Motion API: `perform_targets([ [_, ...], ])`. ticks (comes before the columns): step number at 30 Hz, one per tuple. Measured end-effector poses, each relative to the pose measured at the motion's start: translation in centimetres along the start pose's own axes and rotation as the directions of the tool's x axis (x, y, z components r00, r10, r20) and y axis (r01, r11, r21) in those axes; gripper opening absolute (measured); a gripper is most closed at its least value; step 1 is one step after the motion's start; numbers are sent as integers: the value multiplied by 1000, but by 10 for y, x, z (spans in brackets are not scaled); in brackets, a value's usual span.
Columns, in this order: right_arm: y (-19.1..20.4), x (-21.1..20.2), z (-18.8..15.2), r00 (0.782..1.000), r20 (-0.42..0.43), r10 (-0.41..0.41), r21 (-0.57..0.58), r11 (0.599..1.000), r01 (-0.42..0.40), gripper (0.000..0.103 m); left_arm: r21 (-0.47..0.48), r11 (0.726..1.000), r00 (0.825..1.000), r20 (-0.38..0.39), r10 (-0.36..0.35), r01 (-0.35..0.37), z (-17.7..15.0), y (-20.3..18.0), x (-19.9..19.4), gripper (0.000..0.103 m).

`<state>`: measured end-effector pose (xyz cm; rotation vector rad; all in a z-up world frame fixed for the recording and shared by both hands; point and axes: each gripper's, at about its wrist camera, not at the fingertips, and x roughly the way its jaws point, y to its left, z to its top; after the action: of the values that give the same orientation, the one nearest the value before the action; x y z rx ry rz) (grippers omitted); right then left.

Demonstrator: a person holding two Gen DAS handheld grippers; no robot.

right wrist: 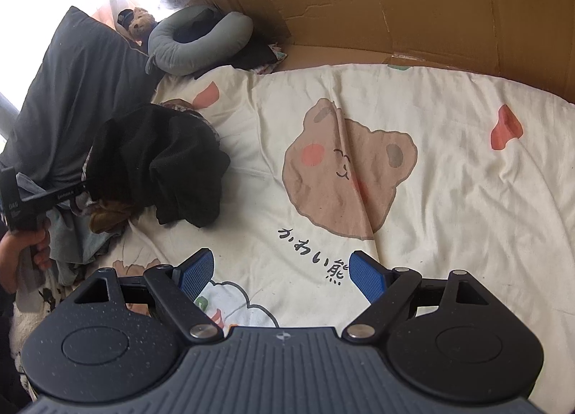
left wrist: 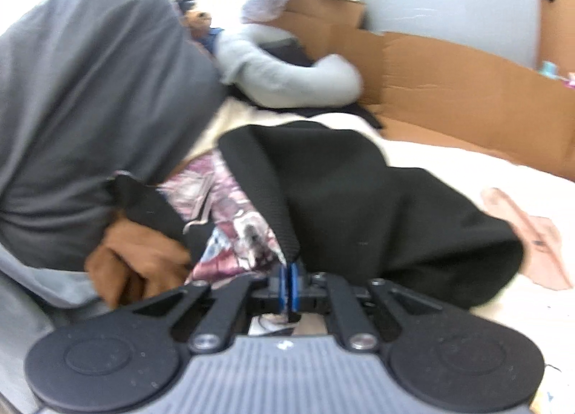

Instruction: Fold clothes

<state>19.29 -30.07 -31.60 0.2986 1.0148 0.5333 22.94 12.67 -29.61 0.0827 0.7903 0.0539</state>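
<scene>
A: My right hand-held gripper (right wrist: 280, 275): what finish?
B: Matt black plastic, blue textured pads (right wrist: 366, 275).
A: The black garment (left wrist: 359, 205)?
B: Matt woven cloth; bedsheet (right wrist: 449, 198) is soft printed cotton-like cloth; cardboard (right wrist: 395, 4) is plain, rough.

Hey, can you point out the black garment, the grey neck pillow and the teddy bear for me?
black garment (right wrist: 169, 162), right wrist view, on the middle of its bunched cloth.
grey neck pillow (right wrist: 179, 55), right wrist view, on its curved lower left part.
teddy bear (right wrist: 139, 23), right wrist view, on its face.
</scene>
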Motion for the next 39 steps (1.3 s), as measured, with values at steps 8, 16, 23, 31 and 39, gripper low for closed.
perform_targets([
  [8, 6, 3, 5, 999, 7, 47, 36, 998, -47, 86, -31, 987, 987, -10, -158, 158, -25, -45, -17, 2],
  [16, 15, 3, 4, 994, 1, 111, 52, 992, -111, 86, 3, 943, 941, -58, -333, 334, -45, -103, -24, 2],
  [23, 16, 3, 3, 990, -9, 141, 57, 988, -140, 86, 57, 885, 885, -97, -456, 463, -53, -149, -28, 2],
  [31, 16, 14, 0, 981, -45, 187, 95, 979, -182, 76, 97, 841, 845, -120, -522, 533, -62, -181, -38, 2],
  [39, 24, 33, 0, 965, -107, 241, 116, 966, -229, 74, 105, 792, 796, -160, -584, 602, -73, -204, -43, 2],
])
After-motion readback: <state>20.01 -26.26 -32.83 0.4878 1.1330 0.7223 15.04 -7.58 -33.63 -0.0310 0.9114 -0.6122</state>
